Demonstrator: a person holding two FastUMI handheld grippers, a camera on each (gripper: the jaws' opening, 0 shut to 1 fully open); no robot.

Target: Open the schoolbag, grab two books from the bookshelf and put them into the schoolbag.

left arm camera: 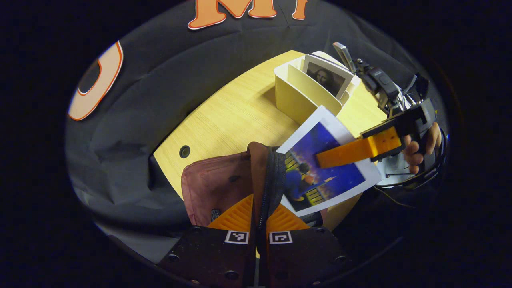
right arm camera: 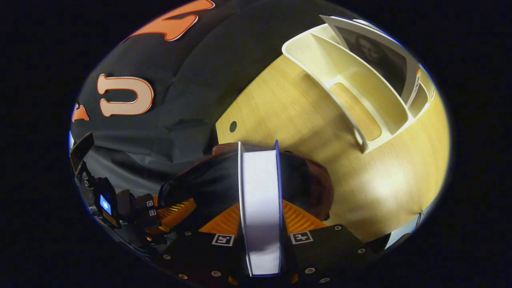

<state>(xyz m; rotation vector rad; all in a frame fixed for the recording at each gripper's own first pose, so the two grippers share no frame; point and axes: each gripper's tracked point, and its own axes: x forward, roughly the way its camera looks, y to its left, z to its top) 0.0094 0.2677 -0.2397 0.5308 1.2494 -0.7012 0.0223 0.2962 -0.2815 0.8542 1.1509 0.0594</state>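
A wooden table point(left arm camera: 224, 120) carries the pale bookshelf point(left arm camera: 298, 94) at its far end, with one picture-covered book point(left arm camera: 326, 76) left upright in a rear slot. The maroon schoolbag point(left arm camera: 216, 188) lies at the near edge, its zipper rim pinched between the closed fingers of the left gripper point(left arm camera: 259, 218), so the mouth is judged to be held up and open. The blue-covered book point(left arm camera: 326, 168) is clamped by the right gripper point(right arm camera: 260, 224), jaws parted only by the book's thickness. In the right gripper view the book is seen edge-on, long axis running straight ahead from the jaws, leading end directly over the dark bag opening point(right arm camera: 224, 176). The coming move is judged a forward, downward slide along that axis. The right gripper is nearer the book; the left is nearer the bag.
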